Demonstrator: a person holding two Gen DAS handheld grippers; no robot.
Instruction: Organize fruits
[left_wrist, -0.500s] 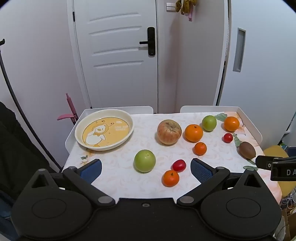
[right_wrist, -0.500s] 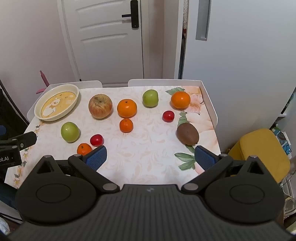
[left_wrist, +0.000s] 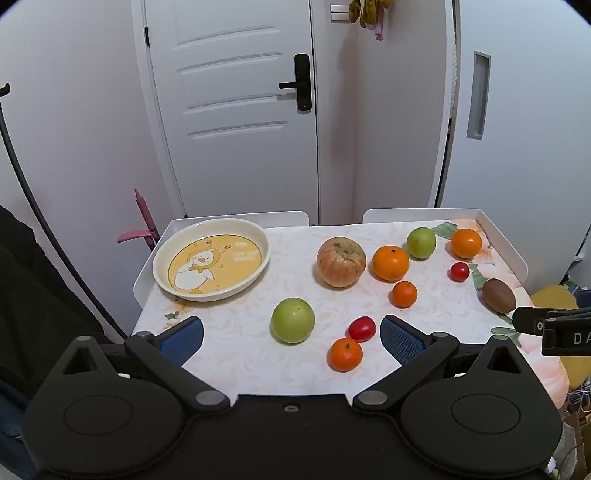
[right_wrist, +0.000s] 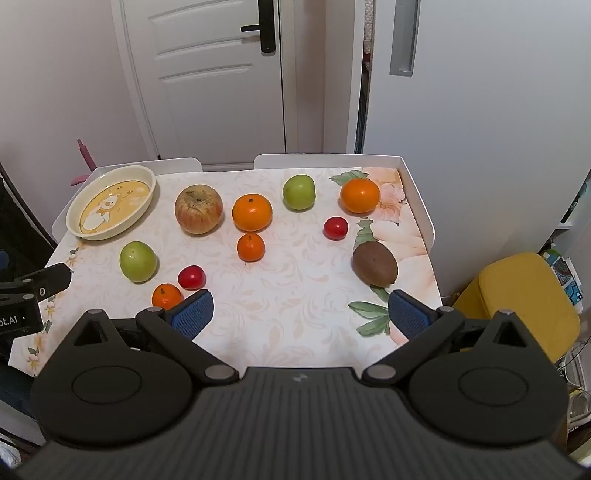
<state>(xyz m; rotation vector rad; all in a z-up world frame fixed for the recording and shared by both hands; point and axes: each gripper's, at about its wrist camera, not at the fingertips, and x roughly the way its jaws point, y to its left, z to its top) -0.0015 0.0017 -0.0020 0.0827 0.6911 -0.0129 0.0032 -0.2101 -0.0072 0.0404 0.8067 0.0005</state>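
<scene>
1. Plainly, no fruit has reached the plate (left_wrist: 255, 271) yet: its cartoon-printed well shows bare at mid-left of the left wrist view, on the table (left_wrist: 240, 354).
2. Nearest the plate, a green apple (left_wrist: 293, 320) sits at centre frame. Just right of it, a small red tomato (left_wrist: 362, 328) and a small mandarin (left_wrist: 345, 354) lie touching or nearly so.
3. Further up, a large reddish apple (left_wrist: 341, 261), a big orange (left_wrist: 390, 263) and a smaller mandarin (left_wrist: 404, 294) cluster at centre right. Beyond them lie a second green apple (left_wrist: 421, 242), another orange (left_wrist: 466, 243) and a red tomato (left_wrist: 459, 271), with a brown kiwi (left_wrist: 498, 294) by the right edge.
4. Judging by the spread, the fruit is laid out loose so each piece can be picked singly and gathered onto the plate.
5. Pitched downward over the near table edge, the left gripper (left_wrist: 291, 334) has its blue pads spread to full width with nothing between them. That width frames the green apple, which looks the likely first pick.
6. Likewise, the right gripper (right_wrist: 301, 312) hangs wide apart and empty at the bottom of its own view, bare tablecloth between its pads. The kiwi (right_wrist: 375, 264) lies just above its right finger.
7. Each gripper's tip shows at the edge of the other's frame, so the two are side by side, dividing the table.
</scene>
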